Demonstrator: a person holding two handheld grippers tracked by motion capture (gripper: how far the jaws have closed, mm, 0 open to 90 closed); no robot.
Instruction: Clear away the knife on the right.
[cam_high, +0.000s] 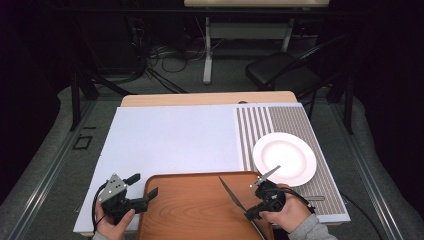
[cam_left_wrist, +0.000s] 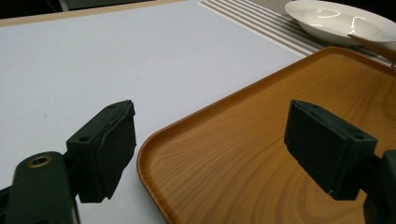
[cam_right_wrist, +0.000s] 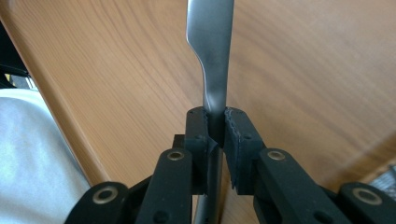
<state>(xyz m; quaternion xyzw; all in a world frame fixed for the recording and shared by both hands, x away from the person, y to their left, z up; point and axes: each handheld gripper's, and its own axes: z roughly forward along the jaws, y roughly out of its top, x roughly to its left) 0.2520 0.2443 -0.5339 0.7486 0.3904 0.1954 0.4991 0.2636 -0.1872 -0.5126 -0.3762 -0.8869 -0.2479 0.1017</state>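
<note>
My right gripper (cam_high: 248, 211) is shut on a table knife (cam_high: 231, 192), which slants up and left over the wooden tray (cam_high: 195, 210). In the right gripper view the pads (cam_right_wrist: 239, 126) clamp the knife (cam_right_wrist: 212, 56) where blade meets handle, and the blade reaches out above the tray (cam_right_wrist: 116, 70). My left gripper (cam_high: 142, 186) hovers at the tray's left edge, open and with nothing in it. In its own view the jaws stand wide apart, one over the white mat (cam_left_wrist: 116, 70) and one over the tray (cam_left_wrist: 243, 154). A white plate (cam_high: 284, 158) sits right of the tray.
The plate rests on a striped grey placemat (cam_high: 295, 125) on the table's right side. A large white mat (cam_high: 170, 137) covers the left and middle. Beyond the table stand a dark chair (cam_high: 282, 70) and a desk leg (cam_high: 207, 50) with cables on the floor.
</note>
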